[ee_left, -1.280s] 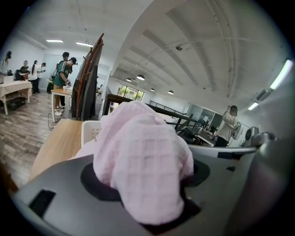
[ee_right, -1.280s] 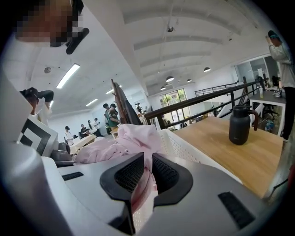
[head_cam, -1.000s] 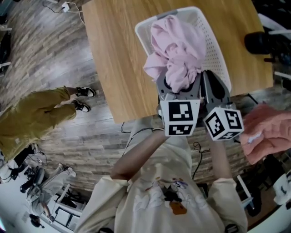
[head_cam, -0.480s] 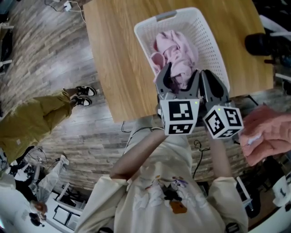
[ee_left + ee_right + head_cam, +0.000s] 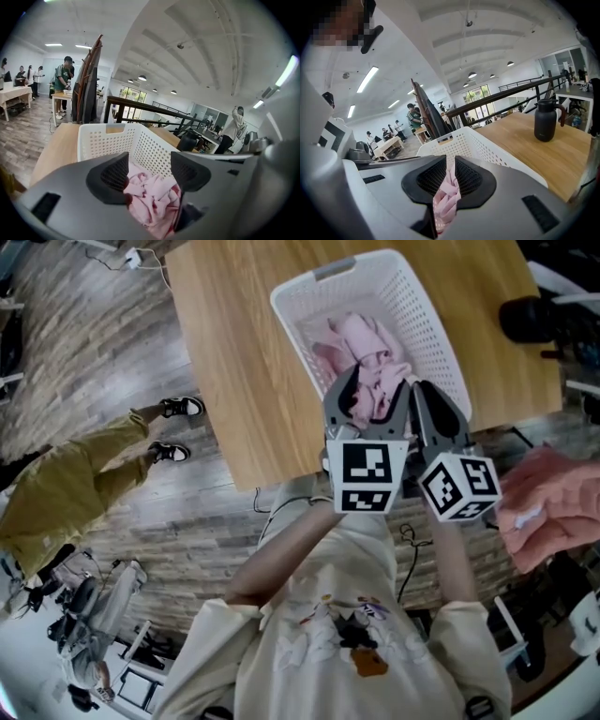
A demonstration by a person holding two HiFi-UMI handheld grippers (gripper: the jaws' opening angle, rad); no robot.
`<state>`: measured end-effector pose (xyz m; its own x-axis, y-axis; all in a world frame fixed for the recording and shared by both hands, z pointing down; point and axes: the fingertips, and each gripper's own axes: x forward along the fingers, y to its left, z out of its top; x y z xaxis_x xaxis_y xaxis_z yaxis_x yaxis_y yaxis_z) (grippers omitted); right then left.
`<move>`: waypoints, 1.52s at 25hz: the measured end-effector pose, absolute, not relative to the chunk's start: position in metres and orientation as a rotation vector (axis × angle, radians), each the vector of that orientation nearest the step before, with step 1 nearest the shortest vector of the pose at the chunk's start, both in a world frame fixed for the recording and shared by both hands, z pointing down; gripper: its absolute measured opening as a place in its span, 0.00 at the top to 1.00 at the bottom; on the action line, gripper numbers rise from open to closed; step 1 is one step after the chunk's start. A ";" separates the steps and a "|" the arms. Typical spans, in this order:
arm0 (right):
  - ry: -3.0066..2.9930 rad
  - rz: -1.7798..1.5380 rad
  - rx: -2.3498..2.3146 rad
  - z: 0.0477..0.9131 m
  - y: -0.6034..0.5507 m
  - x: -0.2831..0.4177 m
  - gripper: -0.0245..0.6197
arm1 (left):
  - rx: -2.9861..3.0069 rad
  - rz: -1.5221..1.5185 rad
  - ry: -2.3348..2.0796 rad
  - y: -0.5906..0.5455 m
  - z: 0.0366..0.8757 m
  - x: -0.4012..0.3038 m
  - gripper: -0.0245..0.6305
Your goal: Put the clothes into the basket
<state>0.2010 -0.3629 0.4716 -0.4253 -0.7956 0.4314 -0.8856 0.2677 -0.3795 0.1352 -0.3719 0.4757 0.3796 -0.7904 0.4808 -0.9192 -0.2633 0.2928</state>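
Note:
A white perforated basket [image 5: 412, 296] stands on the wooden table [image 5: 234, 352], with a pink garment [image 5: 361, 348] lying inside it. Over the basket's near side hangs my left gripper [image 5: 373, 397]. Its jaws are closing but still wide apart, and the pads press on nothing. In the left gripper view the pink garment [image 5: 150, 199] lies below the left gripper [image 5: 150, 165], inside the basket [image 5: 108, 140]. Just to its right, my right gripper [image 5: 439, 413] is shut on a fold of the pink garment [image 5: 446, 201]. That fold is pinched between the right gripper [image 5: 451, 174] pads.
A black flask [image 5: 530, 320] stands at the table's far right corner, and the right gripper view shows the flask [image 5: 546, 119] too. A salmon-pink cloth [image 5: 553, 507] lies off the table at right. A person in olive trousers [image 5: 66, 484] stands on the floor at left.
The pink garment, bunched high above the basket a second ago, has dropped into it. The left jaws now have no cloth between them. Both grippers stay over the basket's near side.

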 end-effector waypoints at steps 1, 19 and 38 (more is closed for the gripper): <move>-2.373 0.870 1.595 0.471 -0.363 0.201 0.85 | 2.121 0.324 -1.456 -0.371 0.476 0.136 0.53; -2.375 0.837 1.633 0.459 -0.335 0.188 0.85 | 2.113 0.353 -1.444 -0.338 0.468 0.113 0.87; -2.439 0.685 1.612 0.418 -0.272 0.117 0.86 | 2.156 0.328 -1.388 -0.255 0.439 0.047 0.96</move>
<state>0.1167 -0.2717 0.4181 -0.4170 -0.8362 0.3561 -0.8994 0.3231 -0.2945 0.0474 -0.2545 0.4386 0.4374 -0.7609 0.4793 -0.8949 -0.3160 0.3150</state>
